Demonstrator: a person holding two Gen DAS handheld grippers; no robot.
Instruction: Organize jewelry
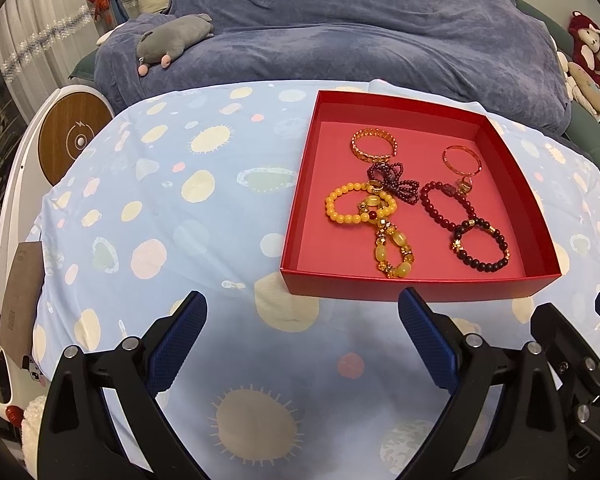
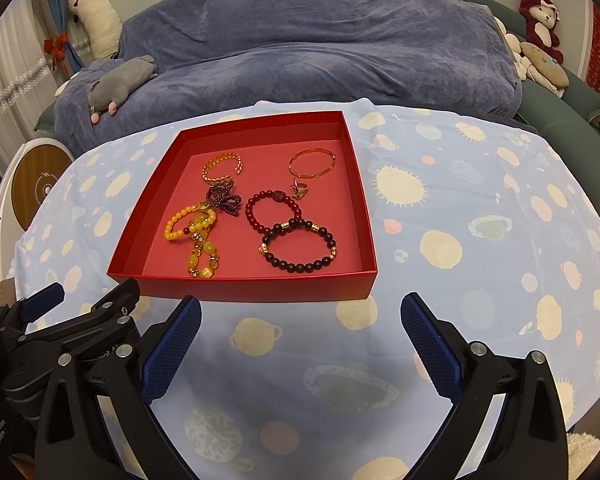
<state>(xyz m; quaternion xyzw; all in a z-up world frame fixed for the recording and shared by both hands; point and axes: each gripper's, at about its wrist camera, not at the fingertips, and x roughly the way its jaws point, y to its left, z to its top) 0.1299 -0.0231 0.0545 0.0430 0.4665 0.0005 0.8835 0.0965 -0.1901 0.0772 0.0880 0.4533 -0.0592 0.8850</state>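
Left wrist view shows the red box [image 1: 420,280] in the right centre of the frame, sitting on a tabletop under a pale blue spotted cloth [image 1: 160,200], and every piece of jewelry in sight lies inside it. In the box's upper part are a gold chain bangle [image 1: 374,146] and a thin orange bangle [image 1: 462,160]; below them a dark purple beaded piece [image 1: 392,184] touches a yellow bead bracelet [image 1: 358,204], which overlaps a chunky amber bracelet [image 1: 392,252]. A red bead bracelet [image 1: 446,200] and a dark bead bracelet [image 1: 482,246] overlap on the box's right side. The left hand-held gripper [image 1: 302,312] sits low in the frame, its blue pads spread wide with nothing between them, short of the box's near wall. In the right wrist view, the right hand-held gripper [image 2: 300,314] is likewise spread and empty, just before the box. Collecting looks done, since no jewelry shows on the cloth; what seems left, if anything, is separating the overlapping pieces.
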